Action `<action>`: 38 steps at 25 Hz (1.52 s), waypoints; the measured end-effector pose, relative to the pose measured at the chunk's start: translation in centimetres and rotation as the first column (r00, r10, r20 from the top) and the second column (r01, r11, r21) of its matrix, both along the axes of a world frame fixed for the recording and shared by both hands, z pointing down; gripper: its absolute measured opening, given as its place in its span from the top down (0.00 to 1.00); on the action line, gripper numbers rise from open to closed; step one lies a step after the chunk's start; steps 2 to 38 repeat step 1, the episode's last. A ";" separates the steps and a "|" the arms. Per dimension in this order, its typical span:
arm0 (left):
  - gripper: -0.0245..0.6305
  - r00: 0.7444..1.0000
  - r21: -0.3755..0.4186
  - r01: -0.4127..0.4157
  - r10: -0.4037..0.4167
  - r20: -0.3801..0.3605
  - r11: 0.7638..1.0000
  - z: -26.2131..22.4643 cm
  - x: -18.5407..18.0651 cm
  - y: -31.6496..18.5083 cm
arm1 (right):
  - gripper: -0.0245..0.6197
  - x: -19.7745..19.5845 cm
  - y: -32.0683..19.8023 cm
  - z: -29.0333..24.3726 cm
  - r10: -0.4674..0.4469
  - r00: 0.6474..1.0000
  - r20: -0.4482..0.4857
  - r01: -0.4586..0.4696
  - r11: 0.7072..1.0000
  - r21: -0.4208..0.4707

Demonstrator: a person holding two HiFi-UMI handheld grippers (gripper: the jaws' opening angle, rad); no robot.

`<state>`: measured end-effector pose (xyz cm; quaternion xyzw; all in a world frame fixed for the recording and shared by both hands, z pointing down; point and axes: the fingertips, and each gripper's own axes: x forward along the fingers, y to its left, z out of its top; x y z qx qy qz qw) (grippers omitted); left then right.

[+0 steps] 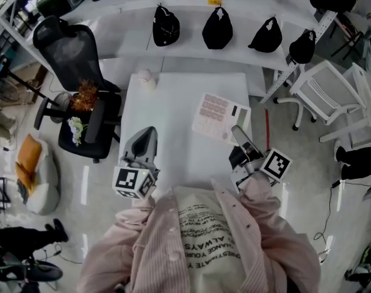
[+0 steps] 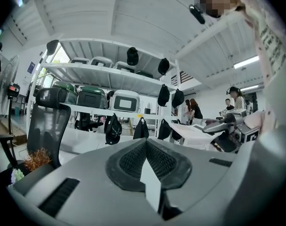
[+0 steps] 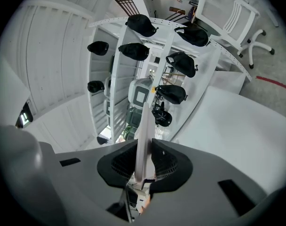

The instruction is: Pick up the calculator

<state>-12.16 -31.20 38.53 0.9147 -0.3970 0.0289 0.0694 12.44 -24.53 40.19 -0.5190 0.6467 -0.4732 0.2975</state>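
The right gripper (image 3: 144, 160) has its jaws clamped on the calculator (image 3: 143, 126), seen there only edge-on as a thin pale strip running forward from them; whether it clears the table (image 1: 167, 102) is unclear; the left gripper (image 2: 146, 144) has its jaws closed together, holding nothing.

Bright, even overhead light throughout; the white table (image 1: 173, 121) glares; shadows are faint; both gripper views bend strongly and darken at the corners; the calculator (image 3: 142, 135) blurs close to the lens; a ceiling strip light (image 2: 247, 61) flares.
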 end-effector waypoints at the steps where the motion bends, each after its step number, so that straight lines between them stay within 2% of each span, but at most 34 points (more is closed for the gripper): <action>1: 0.96 1.000 -0.001 0.001 -0.001 0.001 1.000 0.1 0.0 0.0 | 0.87 0.0 0.0 0.1 0.001 1.000 -0.001 -0.001 1.000 -0.002; 38: 0.96 1.000 -0.001 0.001 -0.001 0.001 1.000 0.1 0.0 0.0 | 0.87 0.0 0.0 0.1 0.001 1.000 -0.001 -0.001 1.000 -0.002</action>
